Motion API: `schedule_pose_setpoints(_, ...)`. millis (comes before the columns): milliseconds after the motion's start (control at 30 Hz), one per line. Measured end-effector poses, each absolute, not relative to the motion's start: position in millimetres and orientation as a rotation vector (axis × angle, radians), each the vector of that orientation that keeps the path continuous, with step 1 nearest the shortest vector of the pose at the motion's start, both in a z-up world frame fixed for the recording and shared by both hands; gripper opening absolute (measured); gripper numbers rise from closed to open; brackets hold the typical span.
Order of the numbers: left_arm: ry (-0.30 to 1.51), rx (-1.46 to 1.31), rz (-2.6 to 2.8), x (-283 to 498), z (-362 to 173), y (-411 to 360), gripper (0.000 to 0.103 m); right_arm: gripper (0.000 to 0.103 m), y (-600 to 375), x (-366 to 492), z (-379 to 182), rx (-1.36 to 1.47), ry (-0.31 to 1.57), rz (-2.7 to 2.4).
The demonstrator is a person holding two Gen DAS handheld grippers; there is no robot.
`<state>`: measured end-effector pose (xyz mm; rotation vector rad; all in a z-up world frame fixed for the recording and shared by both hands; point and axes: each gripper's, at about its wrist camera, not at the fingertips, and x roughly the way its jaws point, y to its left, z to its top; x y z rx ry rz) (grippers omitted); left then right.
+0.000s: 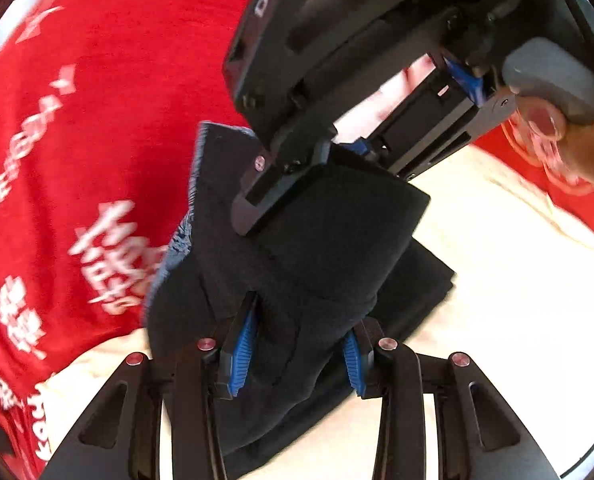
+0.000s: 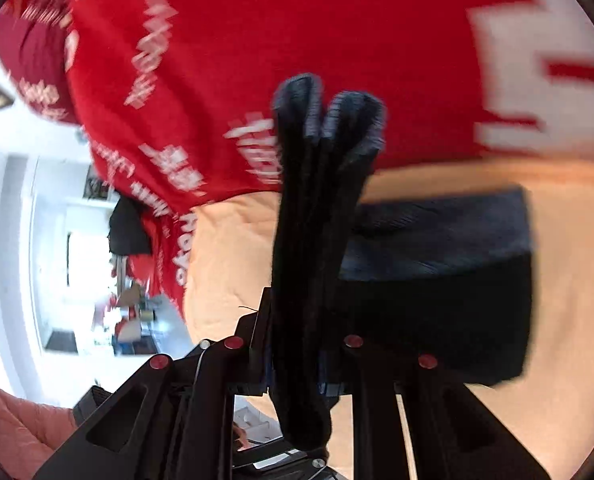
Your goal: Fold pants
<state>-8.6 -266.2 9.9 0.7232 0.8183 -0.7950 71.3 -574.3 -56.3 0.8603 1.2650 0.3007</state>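
Note:
The black pants [image 1: 321,240] are bunched into a thick folded bundle, held up over a cream bed cover [image 1: 497,280]. My left gripper [image 1: 297,356] is shut on the near end of the bundle, its blue pads [image 1: 243,344] pressed into the cloth. My right gripper [image 1: 257,204] shows in the left wrist view, clamped on the bundle's far end. In the right wrist view my right gripper [image 2: 297,360] is shut on upright doubled layers of the pants [image 2: 317,220], and the rest of the pants [image 2: 449,280] hangs to the right.
A person in a red shirt with white lettering [image 1: 77,160] stands close behind the pants. The cream bed cover [image 2: 233,264] lies below. A bright room with furniture [image 2: 77,260] shows at the left of the right wrist view.

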Motion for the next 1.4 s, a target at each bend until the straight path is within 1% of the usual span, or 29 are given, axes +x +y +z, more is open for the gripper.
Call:
schedule_pose_setpoints(100,0.861,0.776,-0.801,-15.9,-22.3,-289.9,0.039,0.018,-604.7,53.6,-91.3,0.911,1.282,0.248)
schedule_pose_setpoints(200,0.887,0.814,-0.784,-22.6,-44.9,-299.1,0.039,0.018,-615.3,44.9,-125.1,0.928,1.297,0.217)
schedule_pose_setpoints(267,0.886,0.839,-0.773,-24.3,-53.4,-303.0,0.043,0.018,-620.8,43.2,-140.8,0.940,1.301,0.208)
schedule_pose_setpoints(367,0.894,0.854,-0.773,-21.6,-55.5,-302.6,0.044,0.019,-624.6,42.7,-157.5,0.948,1.311,0.201)
schedule_pose_setpoints(433,0.907,0.859,-0.787,-20.4,-52.7,-301.7,0.046,0.023,-622.9,43.5,-160.3,0.940,1.316,0.196)
schedule_pose_setpoints(467,0.919,0.858,-0.792,-18.8,-51.2,-300.4,0.049,0.023,-622.2,43.0,-160.7,0.930,1.320,0.192)
schedule_pose_setpoints(500,0.936,0.853,-0.784,-17.1,-48.2,-297.5,0.060,0.025,-620.9,43.3,-160.4,0.922,1.325,0.187)
schedule_pose_setpoints(533,0.948,0.840,-0.779,-15.1,-45.2,-293.6,0.068,0.025,-623.2,41.2,-161.3,0.911,1.330,0.181)
schedule_pose_setpoints(667,1.003,0.770,-0.807,-12.7,-27.2,-271.0,0.068,0.025,-618.3,36.9,-157.5,0.882,1.353,0.145)
schedule_pose_setpoints(800,1.069,0.676,-0.787,2.4,-11.8,-243.9,0.068,0.025,-601.6,35.4,-152.4,0.785,1.382,0.098)
schedule_pose_setpoints(900,1.162,0.584,-0.716,30.6,-11.9,-222.1,0.068,0.025,-590.8,36.5,-147.4,0.716,1.396,0.046)
schedule_pose_setpoints(967,1.205,0.543,-0.655,47.5,-14.4,-207.9,0.068,0.027,-584.7,37.8,-142.5,0.661,1.409,0.012)
schedule_pose_setpoints(1033,1.228,0.507,-0.609,60.0,-15.5,-196.4,0.068,0.031,-580.3,37.1,-136.1,0.592,1.425,-0.020)
schedule_pose_setpoints(1133,1.257,0.476,-0.558,77.0,-18.9,-182.9,0.068,0.032,-571.0,35.1,-129.1,0.501,1.435,-0.053)
schedule_pose_setpoints(1400,1.315,0.437,-0.522,96.6,-31.9,-162.8,0.068,0.038,-562.9,27.6,-119.9,0.464,1.448,-0.131)
